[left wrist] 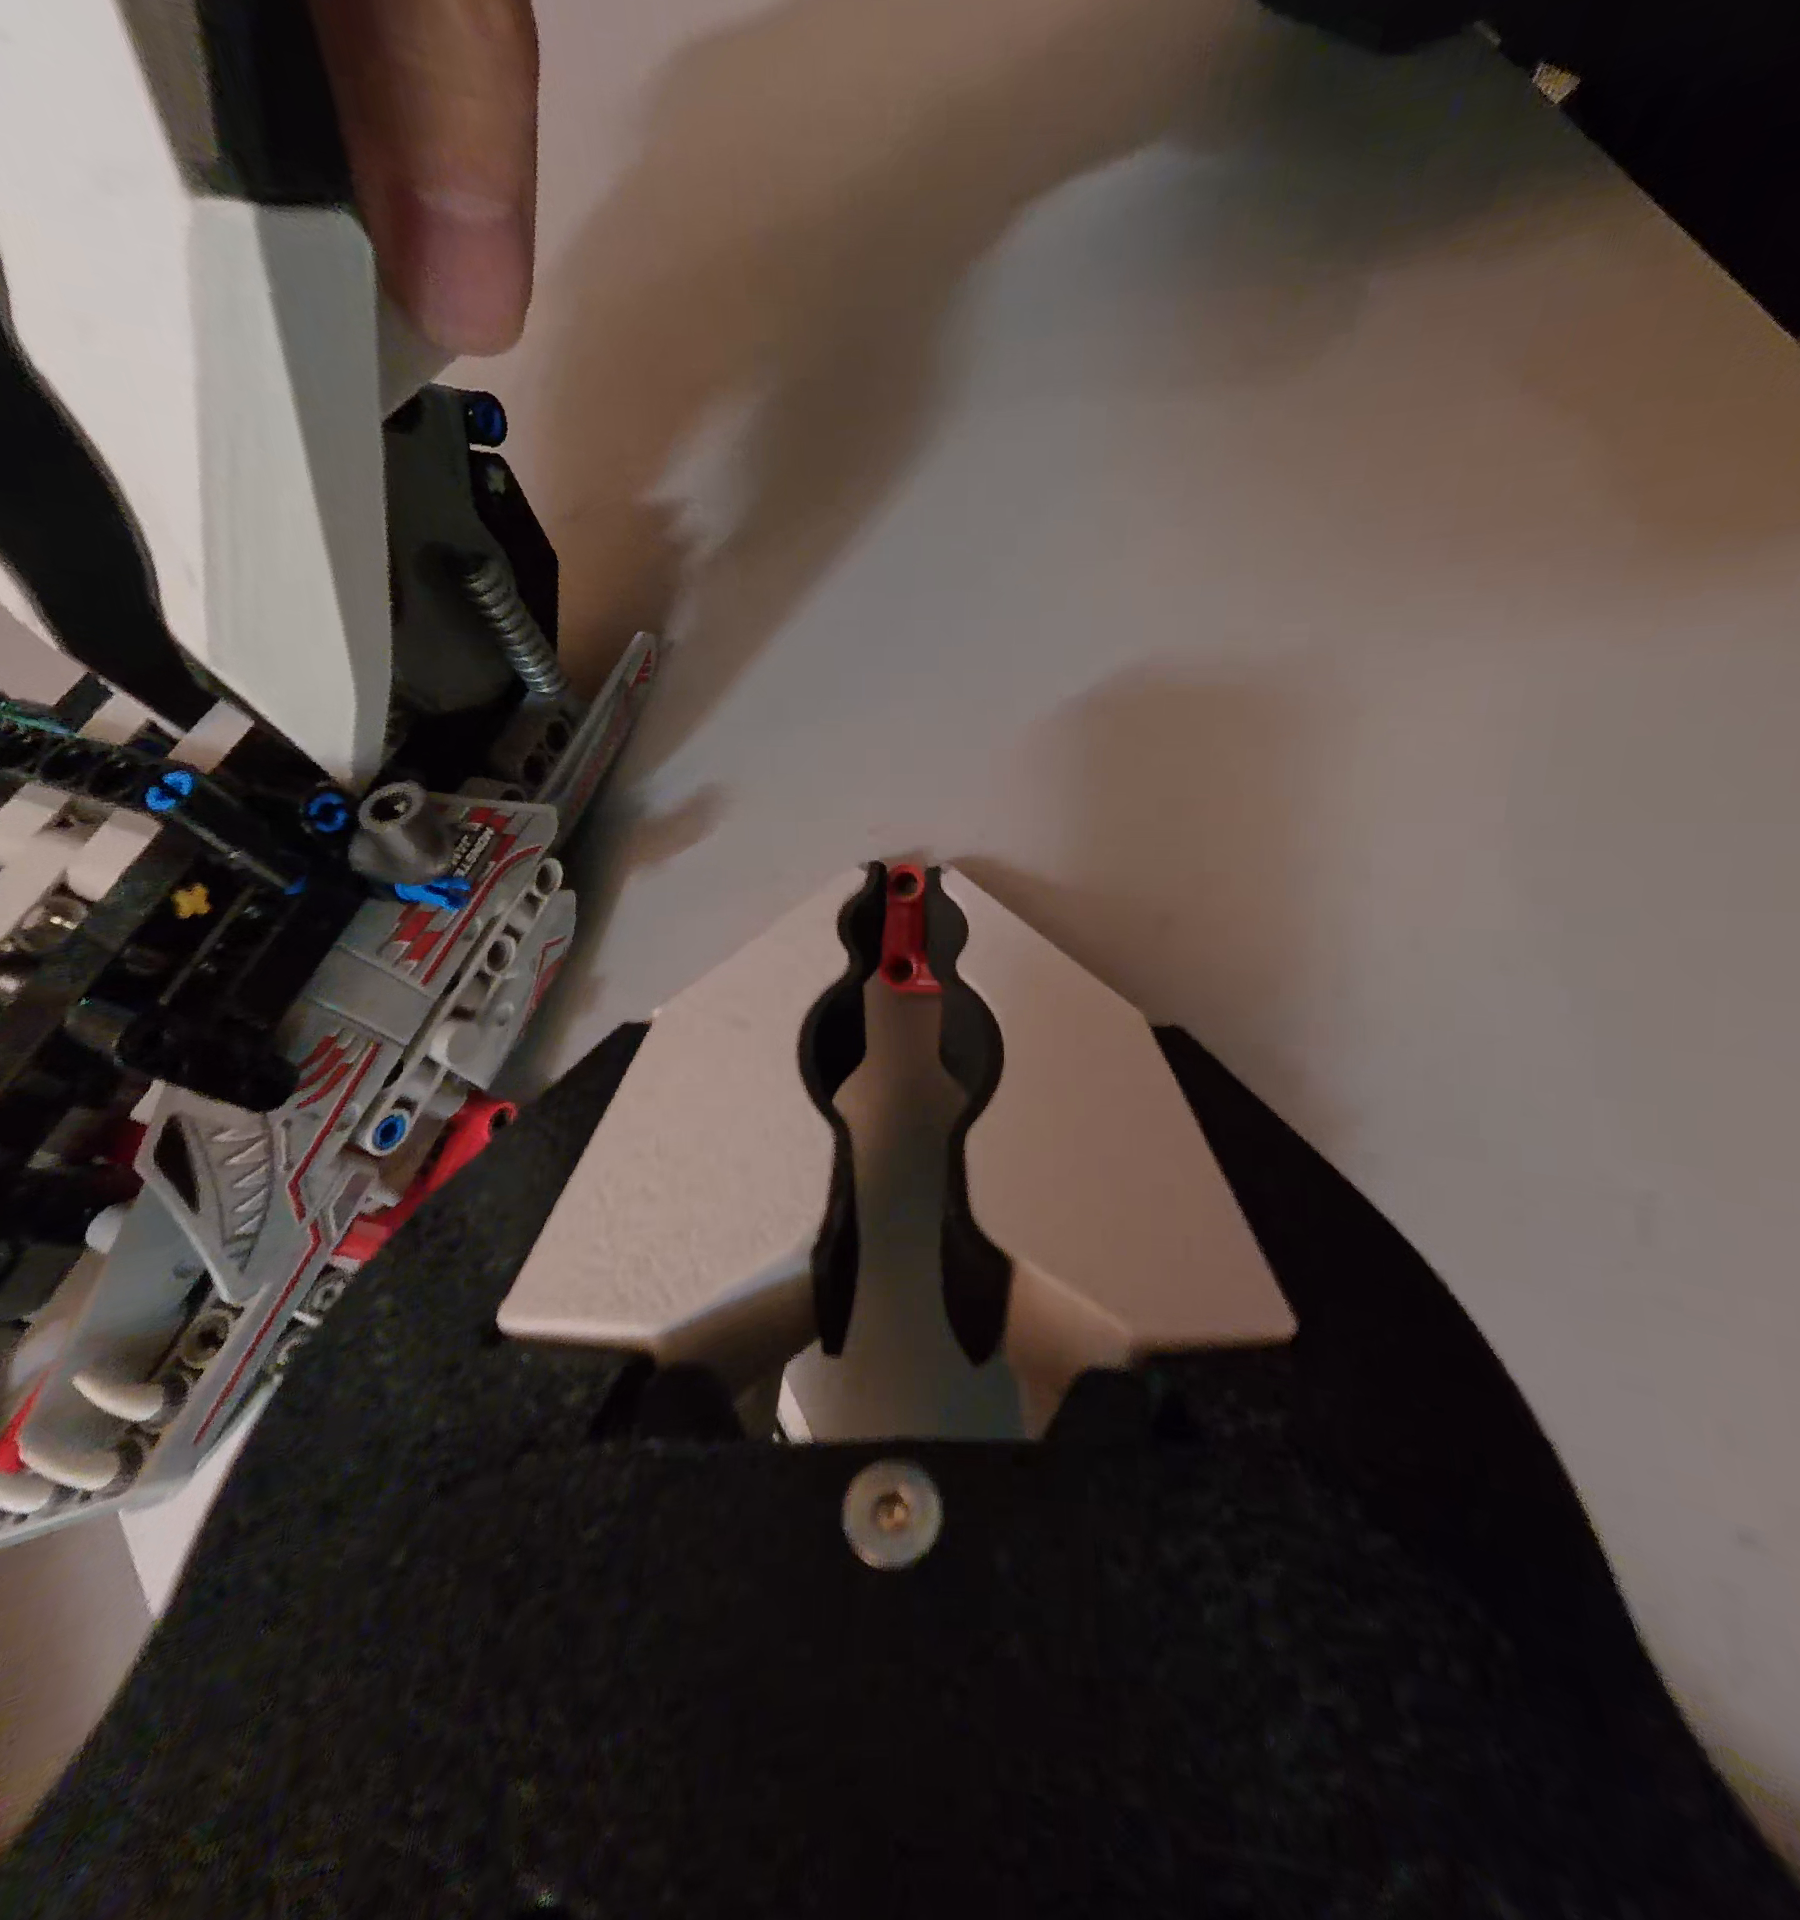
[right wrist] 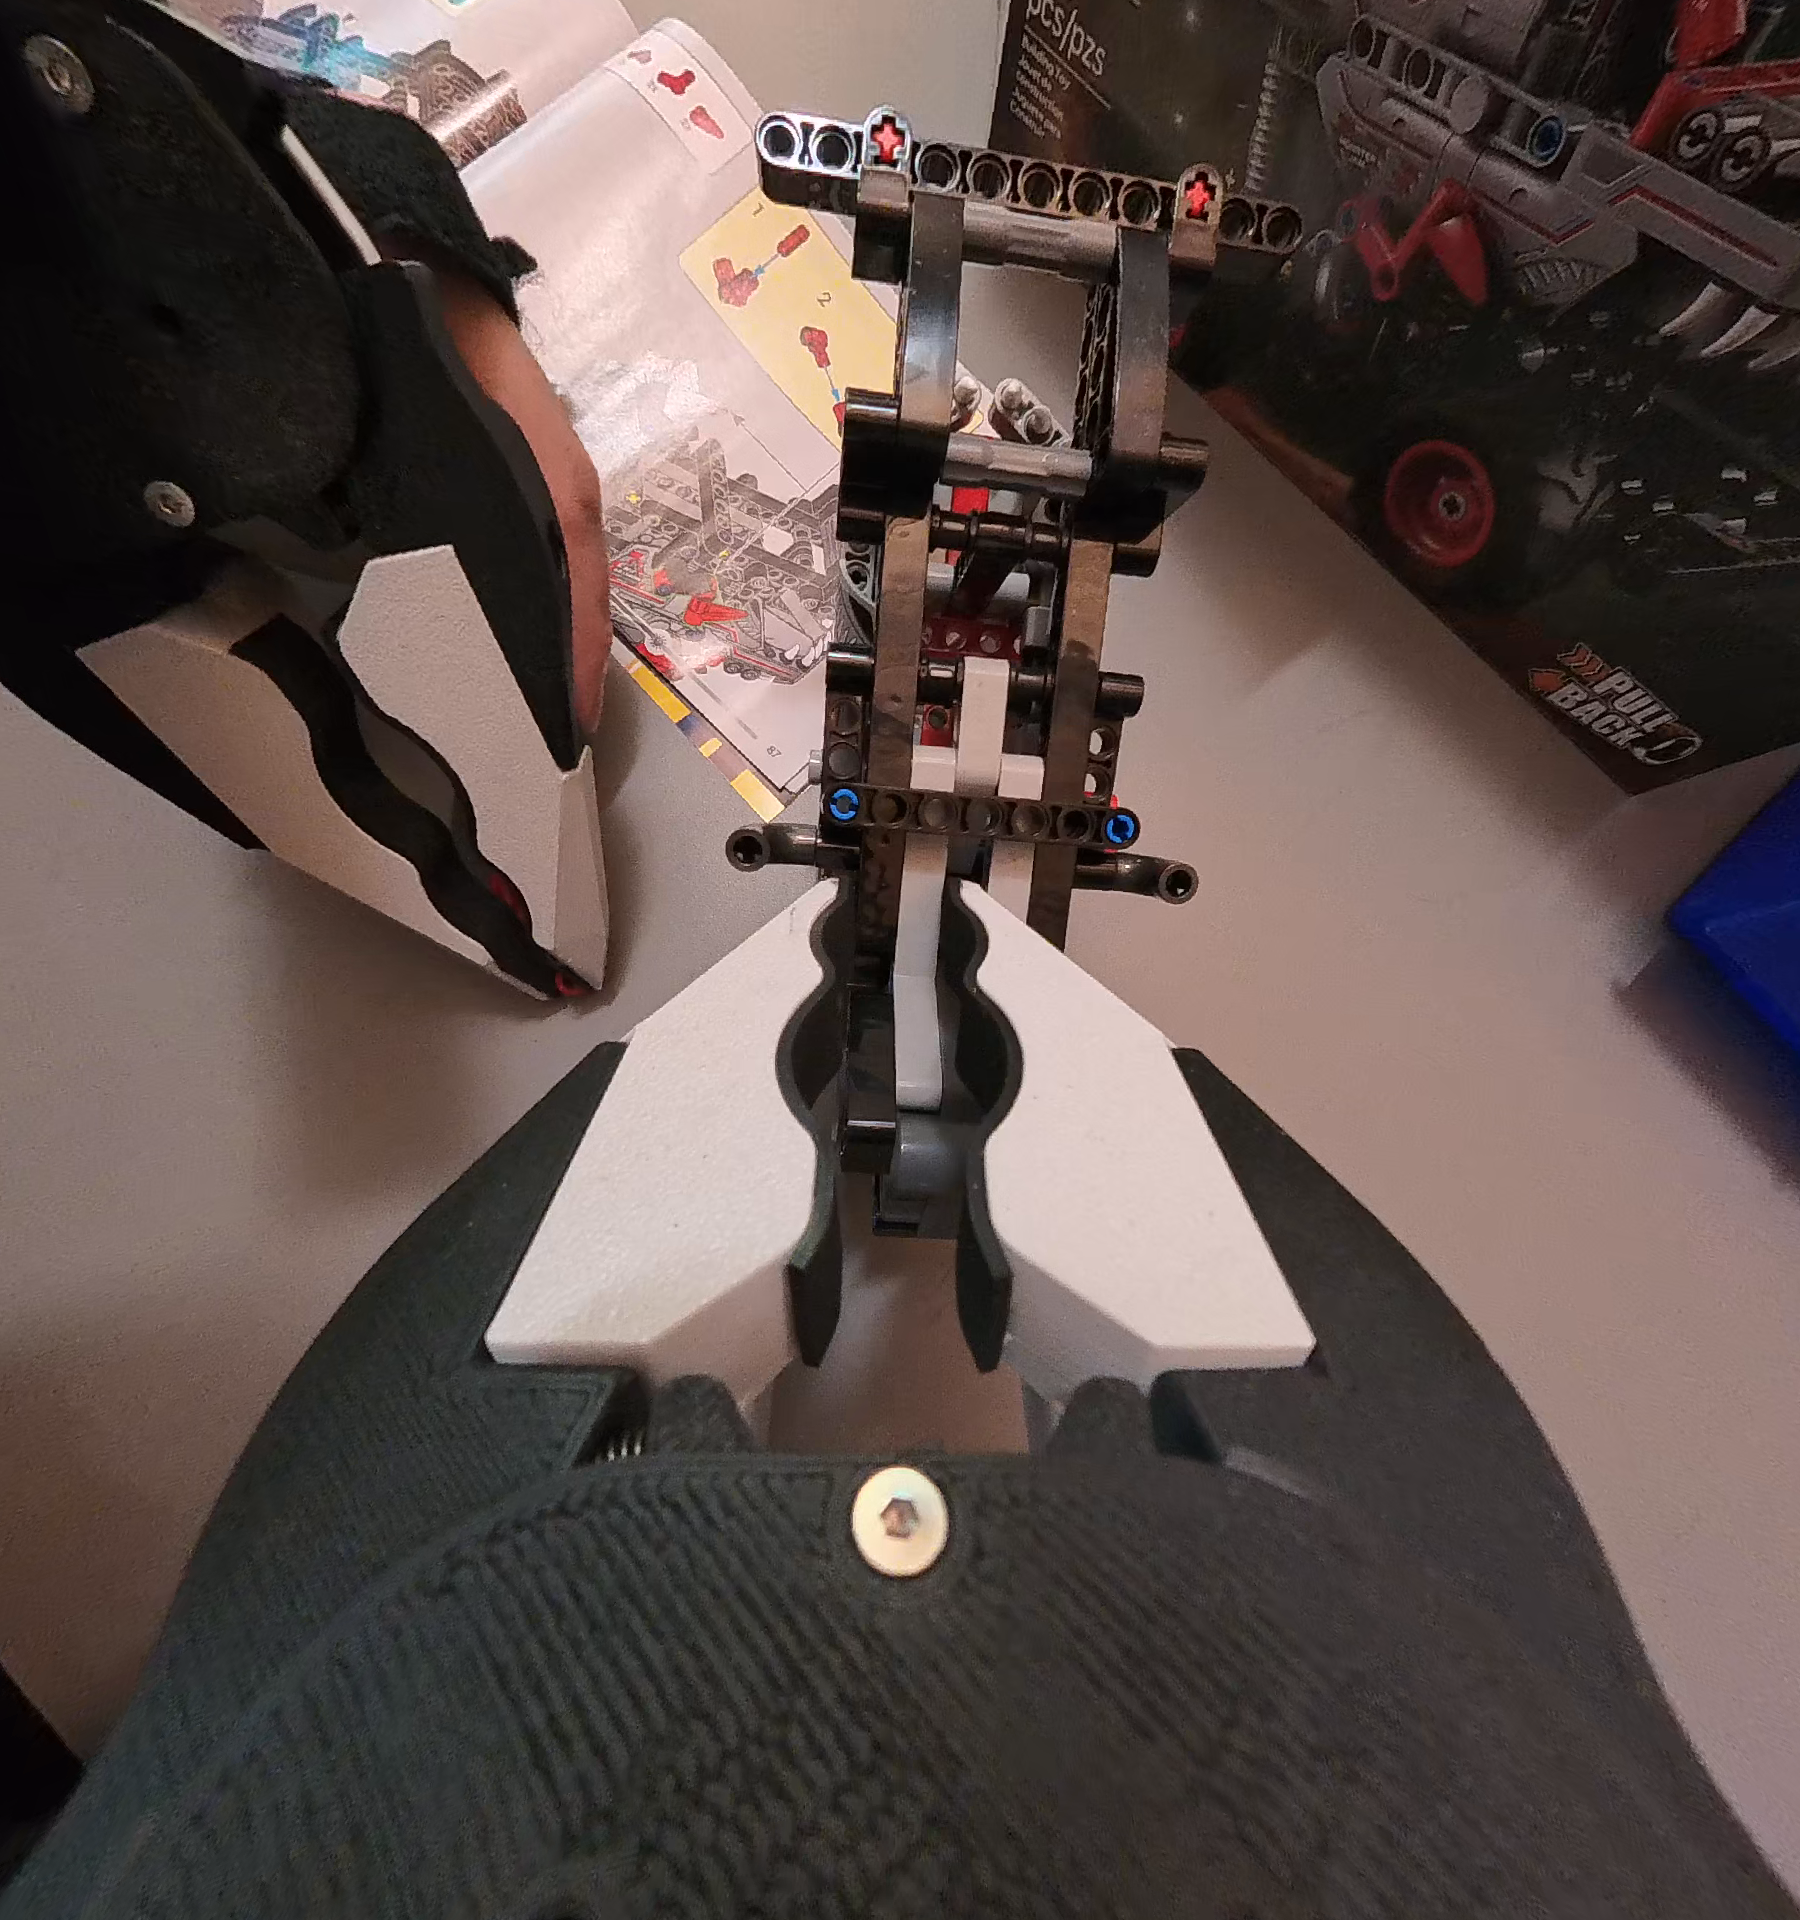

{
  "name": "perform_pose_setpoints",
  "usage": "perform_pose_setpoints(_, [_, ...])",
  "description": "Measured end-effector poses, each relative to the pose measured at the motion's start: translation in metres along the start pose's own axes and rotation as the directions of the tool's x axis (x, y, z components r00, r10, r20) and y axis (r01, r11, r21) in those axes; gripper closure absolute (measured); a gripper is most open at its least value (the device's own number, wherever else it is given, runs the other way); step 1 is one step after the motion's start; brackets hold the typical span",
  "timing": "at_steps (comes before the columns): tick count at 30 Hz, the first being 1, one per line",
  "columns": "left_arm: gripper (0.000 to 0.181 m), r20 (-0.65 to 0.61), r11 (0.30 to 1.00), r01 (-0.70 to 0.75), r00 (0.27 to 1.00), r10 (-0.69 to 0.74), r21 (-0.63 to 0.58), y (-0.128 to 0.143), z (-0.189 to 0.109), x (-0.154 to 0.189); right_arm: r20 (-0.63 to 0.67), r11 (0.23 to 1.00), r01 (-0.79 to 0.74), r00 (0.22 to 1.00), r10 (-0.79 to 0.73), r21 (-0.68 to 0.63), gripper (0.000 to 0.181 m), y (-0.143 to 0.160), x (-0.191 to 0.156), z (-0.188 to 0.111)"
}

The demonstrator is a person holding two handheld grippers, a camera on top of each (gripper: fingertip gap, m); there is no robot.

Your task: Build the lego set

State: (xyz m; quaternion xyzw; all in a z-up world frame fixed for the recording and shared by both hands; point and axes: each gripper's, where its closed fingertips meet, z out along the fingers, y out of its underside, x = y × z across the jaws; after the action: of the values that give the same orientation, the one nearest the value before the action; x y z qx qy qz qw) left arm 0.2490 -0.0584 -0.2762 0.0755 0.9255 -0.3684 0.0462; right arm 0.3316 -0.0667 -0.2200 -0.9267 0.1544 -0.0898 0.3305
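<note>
1. Left gripper (left wrist: 904, 883) is clamped shut on a tiny red connector piece (left wrist: 906, 930), pinched right at the very tips. So little of it is held that it could twist or pop out the second it meets resistance, and then you're hunting for it on the white table (left wrist: 1395, 727).
2. Right gripper (right wrist: 896, 935) is closed around the end of the half-built truck frame (right wrist: 989, 582), which sticks out toward 12 o'clock in its view. That's a long lever on a small grip; I'd guess a sideways push makes the frame pivot between the jaws.
3. In the left wrist view the model sits at about 9 o'clock and partly blurred, so I can't tell which hole is the target. Lining up wrong could jam the piece.
4. Instruction booklet (right wrist: 688, 343) lies at 11 o'clock behind the frame and the set box (right wrist: 1498, 416) at 1 o'clock. Swinging the frame could knock either.
</note>
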Motion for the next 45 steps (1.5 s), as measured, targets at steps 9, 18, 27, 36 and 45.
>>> perform_pose_setpoints(9, [0.177, -0.036, 0.996, 0.084, 0.996, -0.083, 0.022, 0.002, -0.001, 0.004, 0.000, 1.000, -0.001, 1.000, 0.001, -0.001, 0.166, 0.000, 0.000, 0.000])
perform_pose_setpoints(18, [0.177, -0.029, 0.998, 0.056, 0.998, -0.055, 0.010, 0.005, -0.002, 0.007, 0.001, 1.000, -0.001, 1.000, 0.001, 0.001, 0.166, 0.000, 0.000, 0.000])
perform_pose_setpoints(27, [0.177, 0.334, 0.790, -0.593, 0.721, 0.607, -0.156, -0.011, -0.037, -0.012, 0.006, 1.000, -0.005, 1.000, 0.005, 0.005, 0.166, 0.000, 0.000, -0.001])
perform_pose_setpoints(36, [0.178, 0.439, 0.410, -0.742, 0.172, 0.882, -0.530, -0.009, -0.038, -0.045, 0.011, 1.000, -0.004, 1.000, 0.004, 0.005, 0.166, 0.000, -0.001, -0.001])
perform_pose_setpoints(45, [0.178, 0.465, 0.400, -0.734, 0.129, 0.876, -0.549, -0.019, -0.039, -0.060, 0.016, 1.000, -0.005, 1.000, 0.005, 0.008, 0.166, 0.000, -0.001, -0.001])
